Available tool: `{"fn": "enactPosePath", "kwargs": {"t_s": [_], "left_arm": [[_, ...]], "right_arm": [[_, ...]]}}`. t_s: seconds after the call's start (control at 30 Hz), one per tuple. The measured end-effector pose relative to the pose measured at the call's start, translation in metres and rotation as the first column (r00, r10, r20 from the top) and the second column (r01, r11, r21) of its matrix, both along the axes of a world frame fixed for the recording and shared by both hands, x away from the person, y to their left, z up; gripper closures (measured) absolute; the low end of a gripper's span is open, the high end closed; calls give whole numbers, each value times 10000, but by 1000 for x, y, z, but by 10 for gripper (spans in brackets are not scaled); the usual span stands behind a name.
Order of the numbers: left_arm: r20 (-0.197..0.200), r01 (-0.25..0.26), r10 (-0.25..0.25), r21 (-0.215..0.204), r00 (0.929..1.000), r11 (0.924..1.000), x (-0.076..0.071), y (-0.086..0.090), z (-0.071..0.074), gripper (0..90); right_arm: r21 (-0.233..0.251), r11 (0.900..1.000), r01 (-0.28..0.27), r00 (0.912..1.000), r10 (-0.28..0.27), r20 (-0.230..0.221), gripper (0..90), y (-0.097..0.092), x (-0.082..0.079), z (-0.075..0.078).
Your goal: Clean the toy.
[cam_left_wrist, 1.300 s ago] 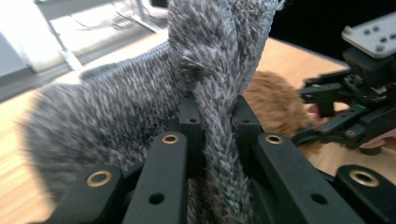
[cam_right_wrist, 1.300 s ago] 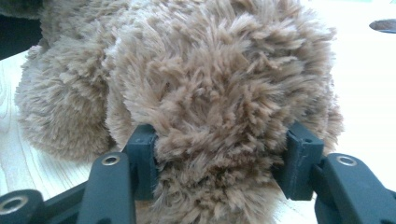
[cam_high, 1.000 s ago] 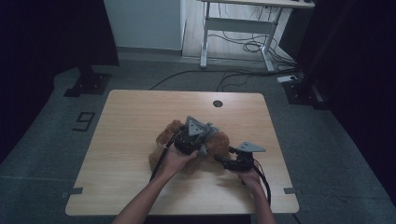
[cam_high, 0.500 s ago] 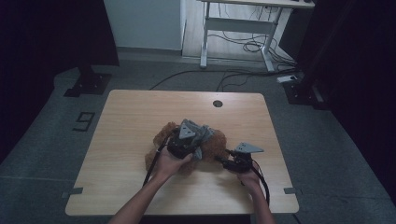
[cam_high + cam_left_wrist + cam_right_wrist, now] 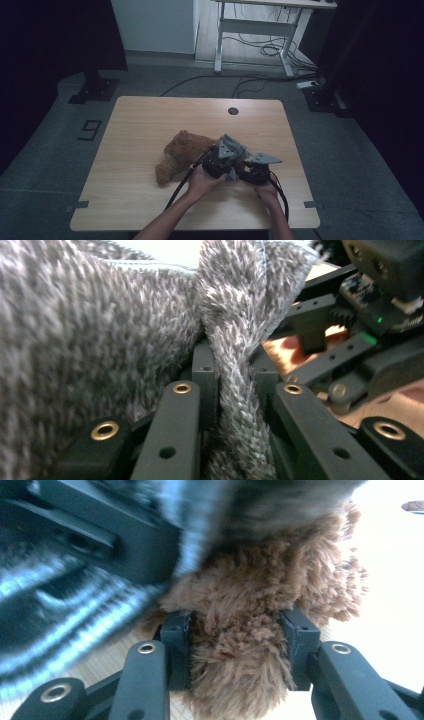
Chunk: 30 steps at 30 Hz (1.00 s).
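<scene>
A brown plush bear point(image 5: 182, 152) lies on the wooden desk point(image 5: 140, 125), near its middle, with both tools crowded at its right end. The left tool point(image 5: 235, 390) is clamped tight on a fold of grey knitted cloth point(image 5: 100, 340) — apparently a small garment for the toy. The right tool point(image 5: 235, 650) has just been closing, and its jaws now press a shaggy brown limb point(image 5: 240, 680) of the bear between them. The step in hand looks like dressing the bear: one side holds the toy steady while the other brings the knit over it. The next move likely calls for drawing the cloth's opening over that limb without loosening either grip — slowly, since the knit may snag on the fur.
</scene>
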<state>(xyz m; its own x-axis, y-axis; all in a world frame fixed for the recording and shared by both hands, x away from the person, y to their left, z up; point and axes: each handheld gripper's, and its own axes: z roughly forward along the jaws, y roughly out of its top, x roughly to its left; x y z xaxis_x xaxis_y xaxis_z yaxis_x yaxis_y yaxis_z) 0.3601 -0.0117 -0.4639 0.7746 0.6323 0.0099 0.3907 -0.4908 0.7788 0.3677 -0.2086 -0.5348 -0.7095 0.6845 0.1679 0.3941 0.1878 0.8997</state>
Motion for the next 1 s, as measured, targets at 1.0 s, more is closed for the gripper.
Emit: {"fn": "enactPosePath", "kwargs": {"t_s": [1.0], "left_arm": [[-147, -3302, 3303, -948, 9438, 9391, 10, 176, -2, 786]], "right_arm": [[92, 9994, -340, 9993, 342, -163, 582, -4, 1, -3]]}}
